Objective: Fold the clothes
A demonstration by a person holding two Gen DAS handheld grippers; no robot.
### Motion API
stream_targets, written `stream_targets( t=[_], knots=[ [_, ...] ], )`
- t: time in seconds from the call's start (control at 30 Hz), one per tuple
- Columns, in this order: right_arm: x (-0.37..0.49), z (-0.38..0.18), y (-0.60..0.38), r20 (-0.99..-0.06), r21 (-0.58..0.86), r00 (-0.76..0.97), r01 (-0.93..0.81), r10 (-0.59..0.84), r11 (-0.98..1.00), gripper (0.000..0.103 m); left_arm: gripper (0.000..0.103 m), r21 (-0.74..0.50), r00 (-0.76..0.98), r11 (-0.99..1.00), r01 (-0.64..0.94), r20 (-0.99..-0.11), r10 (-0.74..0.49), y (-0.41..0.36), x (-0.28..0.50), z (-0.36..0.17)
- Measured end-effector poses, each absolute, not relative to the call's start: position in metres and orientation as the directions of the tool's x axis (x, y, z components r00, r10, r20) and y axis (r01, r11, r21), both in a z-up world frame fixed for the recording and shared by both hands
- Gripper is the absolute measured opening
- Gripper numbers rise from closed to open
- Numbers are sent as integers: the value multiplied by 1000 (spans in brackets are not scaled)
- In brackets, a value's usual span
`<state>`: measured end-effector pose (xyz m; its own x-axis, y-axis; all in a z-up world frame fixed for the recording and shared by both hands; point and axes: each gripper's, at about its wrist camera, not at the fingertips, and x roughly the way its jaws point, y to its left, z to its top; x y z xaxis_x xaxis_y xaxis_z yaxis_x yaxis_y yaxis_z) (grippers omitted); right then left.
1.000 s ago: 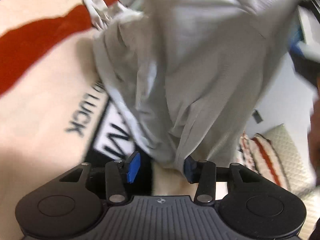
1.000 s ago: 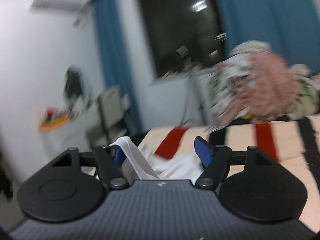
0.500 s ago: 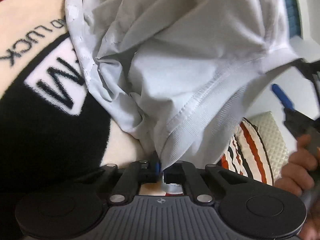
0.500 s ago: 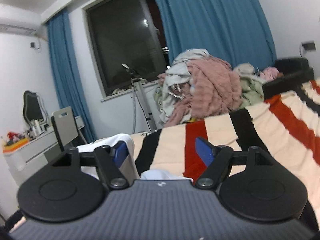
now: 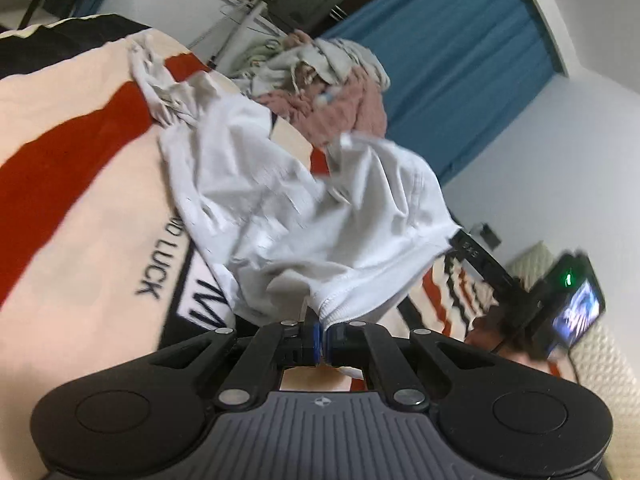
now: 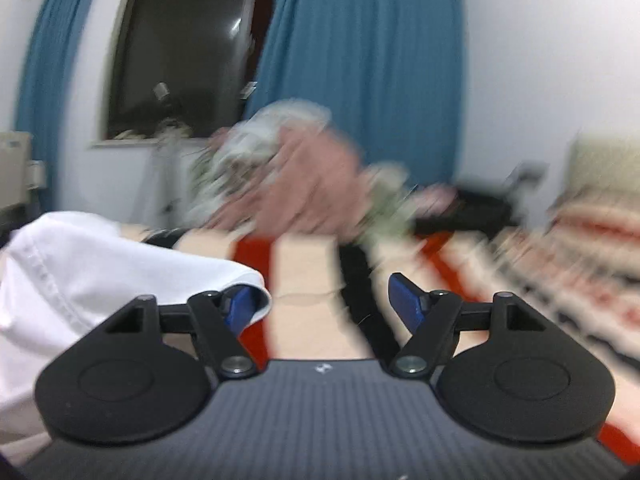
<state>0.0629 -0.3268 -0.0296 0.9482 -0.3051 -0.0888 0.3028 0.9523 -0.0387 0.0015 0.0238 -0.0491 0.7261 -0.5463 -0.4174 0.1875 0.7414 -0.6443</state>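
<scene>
Blue curtains (image 6: 360,80) and a dark window (image 6: 188,52) back a bed (image 5: 72,208) covered in a cream, red and black striped blanket. On the left gripper (image 5: 321,338) the jaws are pressed together on the stitched hem of a white garment (image 5: 304,208), which rises from the pinch and spreads over the blanket toward a heap of clothes (image 5: 332,92) at the bed's far side. That gripper tilts somewhat downward over the bed. On the right gripper (image 6: 324,300) the jaws stand wide apart, pointing about level across the bed; a fold of the same white garment lies draped over the left blue pad (image 6: 238,306) and off to that side, with nothing pinched between the jaws. In the left wrist view the right gripper shows at the far right, blurred, with part of the hand (image 5: 520,354) holding it.
</scene>
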Motion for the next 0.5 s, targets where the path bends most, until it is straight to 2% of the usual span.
stream_targets(
  t=[0.13,0.27,0.4,0.5],
  knots=[
    [28,-10,-304,28,78,950,309,-312,948,74,3,-653,799,749,111,-390,-458,56,-27,-26],
    [-4,36,-290,59,173,956,274,-288,946,74,3,-669,874,739,82,-309,-376,96,-43,23],
    [-20,106,-279,80,208,964,232,-253,950,74,3,-627,933,769,123,-192,-305,120,-41,114],
    [-33,169,-270,139,196,967,183,-212,963,74,3,-579,962,801,151,-100,-253,135,-48,195]
  ],
)
